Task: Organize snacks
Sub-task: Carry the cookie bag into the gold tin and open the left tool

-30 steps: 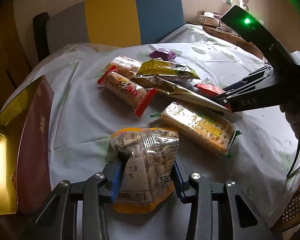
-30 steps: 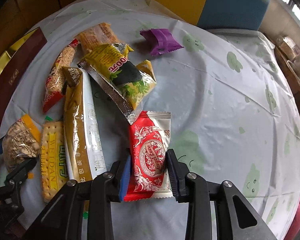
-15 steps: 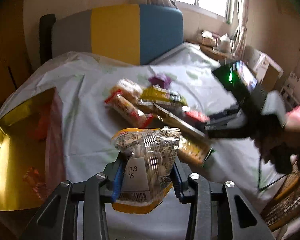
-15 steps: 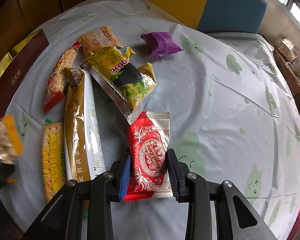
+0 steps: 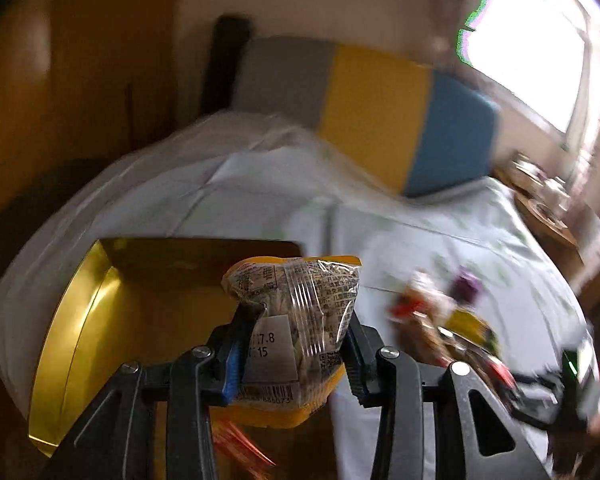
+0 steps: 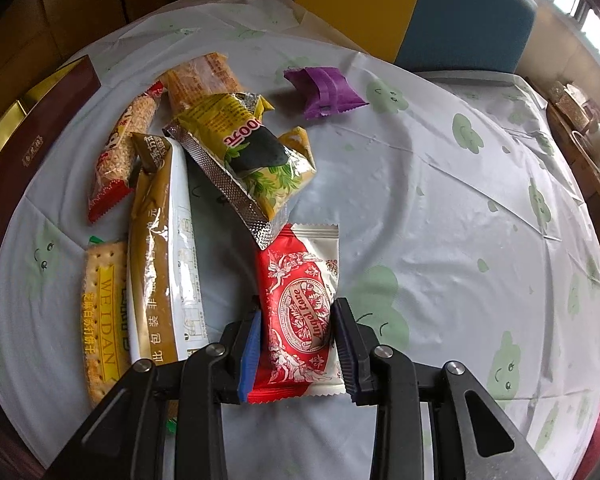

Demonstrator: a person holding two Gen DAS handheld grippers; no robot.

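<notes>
Right gripper points down at table, fingers clamped on both sides of red-and-white snack packet. Packet lies flat on pale cloth printed with green clouds. Left of it: long gold-and-white packet, then cracker pack at near left. Farther: yellow packet with silver edge, red-ended rice bar, orange wafer pack. Purple candy wrapper far centre, apart from pile. Maroon box at left table edge.
</notes>
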